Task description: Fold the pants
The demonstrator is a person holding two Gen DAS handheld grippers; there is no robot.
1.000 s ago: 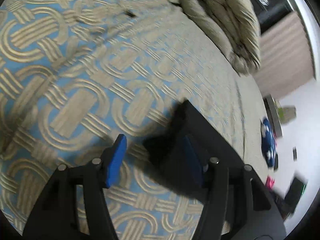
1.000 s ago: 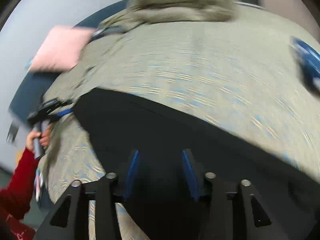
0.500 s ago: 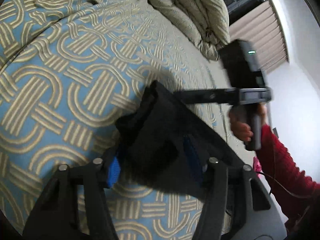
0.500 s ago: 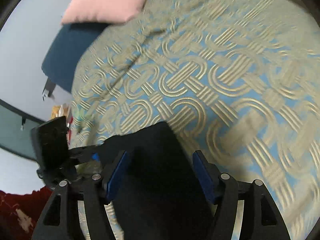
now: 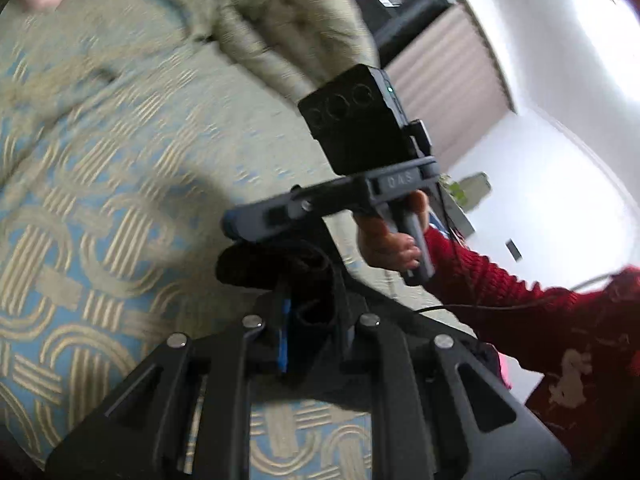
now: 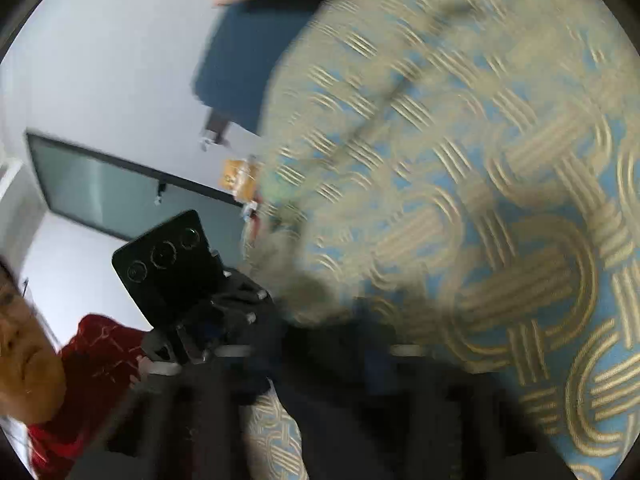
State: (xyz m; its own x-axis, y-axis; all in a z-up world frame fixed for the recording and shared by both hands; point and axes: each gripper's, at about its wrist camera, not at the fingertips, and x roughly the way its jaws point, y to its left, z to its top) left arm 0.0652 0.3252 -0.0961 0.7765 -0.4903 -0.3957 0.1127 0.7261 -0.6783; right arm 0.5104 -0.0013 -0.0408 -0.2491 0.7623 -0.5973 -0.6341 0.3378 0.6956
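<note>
Pinch at six o'clock of the left wrist view: left gripper (image 5: 310, 308), jaws closing, narrow gap packed with a bunched wad of black pants (image 5: 256, 264), blue pad edge showing against the cloth. Straight ahead at twelve o'clock from that pinch, just above the wad, the tip of the right gripper (image 5: 240, 224), reaching in from two o'clock, held by a hand (image 5: 394, 244) in a red sleeve (image 5: 500, 292). Also closing; seen from its own camera, heavily blurred, dark cloth between the fingers at six o'clock and apparently pinched, though not sharply enough to be certain. Both tools therefore on the same end of the garment, nearly tip to tip, neither clearly nearer than the other.

Rest of the pants: trailing back from the wad toward five o'clock, under the left gripper's body and out of sight, so long axis judged to run from the pinch toward the person. Lifted end only; far end unseen.

Beyond the grippers, from nine round to twelve o'clock: open blue-and-gold bedspread (image 5: 100, 208), then a heaped beige duvet (image 5: 288, 32) at twelve. Likely next: carrying the shared end along that axis for the fold, hands kept level to avoid a skewed edge.
</note>
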